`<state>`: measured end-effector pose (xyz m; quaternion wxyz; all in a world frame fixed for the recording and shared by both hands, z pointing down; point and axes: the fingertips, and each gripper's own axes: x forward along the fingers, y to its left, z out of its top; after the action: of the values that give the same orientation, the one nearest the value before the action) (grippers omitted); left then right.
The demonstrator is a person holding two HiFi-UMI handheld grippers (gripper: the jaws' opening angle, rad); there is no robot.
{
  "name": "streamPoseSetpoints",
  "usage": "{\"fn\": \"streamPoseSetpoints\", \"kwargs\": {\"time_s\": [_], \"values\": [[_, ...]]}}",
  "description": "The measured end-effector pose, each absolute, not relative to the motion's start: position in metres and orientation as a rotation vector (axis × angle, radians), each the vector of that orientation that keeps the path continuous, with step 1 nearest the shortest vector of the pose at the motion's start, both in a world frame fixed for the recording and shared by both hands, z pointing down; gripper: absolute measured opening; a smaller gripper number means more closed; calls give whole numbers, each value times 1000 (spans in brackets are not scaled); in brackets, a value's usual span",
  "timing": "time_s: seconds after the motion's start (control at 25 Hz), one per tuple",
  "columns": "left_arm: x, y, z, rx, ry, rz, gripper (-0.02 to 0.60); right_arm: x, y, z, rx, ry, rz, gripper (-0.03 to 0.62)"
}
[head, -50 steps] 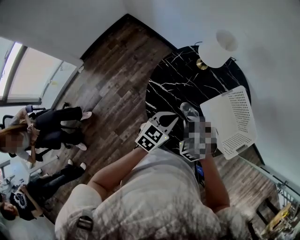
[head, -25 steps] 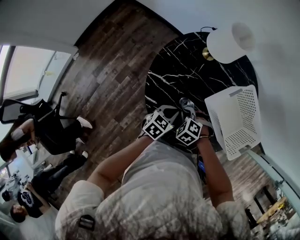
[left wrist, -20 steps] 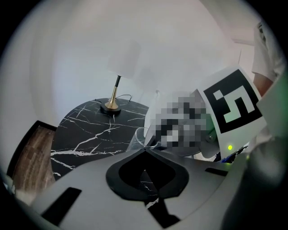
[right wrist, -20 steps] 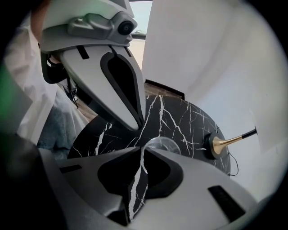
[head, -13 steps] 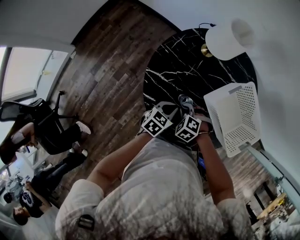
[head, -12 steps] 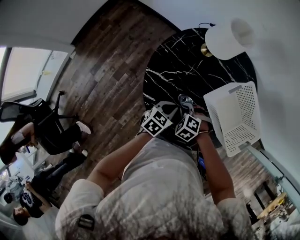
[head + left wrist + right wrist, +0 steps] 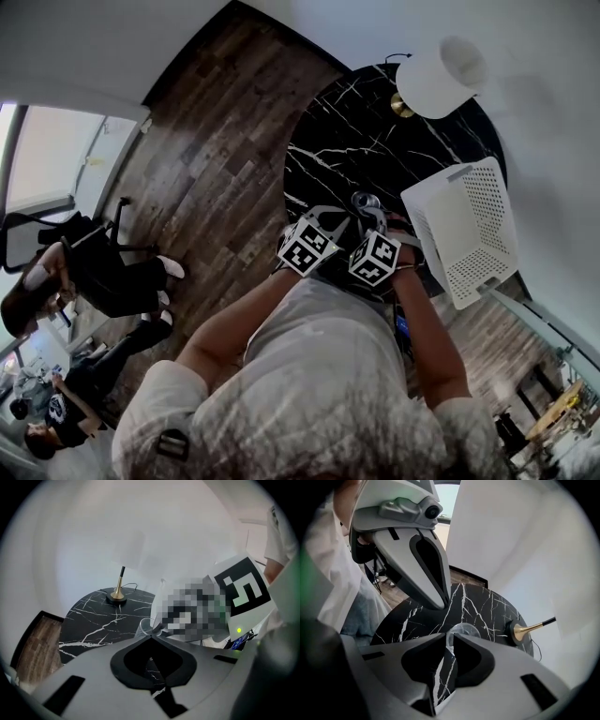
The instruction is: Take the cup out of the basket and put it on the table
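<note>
From where I stood, the cup (image 7: 366, 202) was already out of the basket (image 7: 487, 202), which sat tipped at the right side of the round black marble desk (image 7: 356, 141), clear of both tools. The right claw (image 7: 373, 223) had it: in the right gripper view the right claw (image 7: 450, 641) was pressed almost together, with only the thin clear wall of the cup (image 7: 464, 631) pinched between its tips and the rest of the glass lying straight ahead, over the veined stone. The left claw (image 7: 345, 221) hung just beside it, near the desk's front edge. In the left gripper view the left claw (image 7: 151, 637) was pressed together on nothing, its tips pointing at the cup (image 7: 144, 627) just beyond them. So the glass lay directly off the nose of the right claw, between the two tools, with the basket off to its right and the lamp (image 7: 436, 70) well apart at the far side. The round rim faced up towards the head camera, so I judged the cup's axis near upright. I could not tell whether its base was touching the stone. As I saw it, what remained was a straight lowering and a release by the right claw, the left having no part.
</note>
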<state>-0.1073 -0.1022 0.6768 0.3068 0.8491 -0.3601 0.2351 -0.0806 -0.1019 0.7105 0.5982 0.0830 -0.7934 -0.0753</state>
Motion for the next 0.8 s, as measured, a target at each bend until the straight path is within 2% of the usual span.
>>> {"fn": "streamPoseSetpoints", "kwargs": {"time_s": [0.4,0.8], "values": [[-89,-97,631,2348,-964,608,6,-68,-100,647,469,-2027,-73,33],[-35,-88,509,2571,-916,390,6,-11,-92,495,1007,-2434,184,15]]}}
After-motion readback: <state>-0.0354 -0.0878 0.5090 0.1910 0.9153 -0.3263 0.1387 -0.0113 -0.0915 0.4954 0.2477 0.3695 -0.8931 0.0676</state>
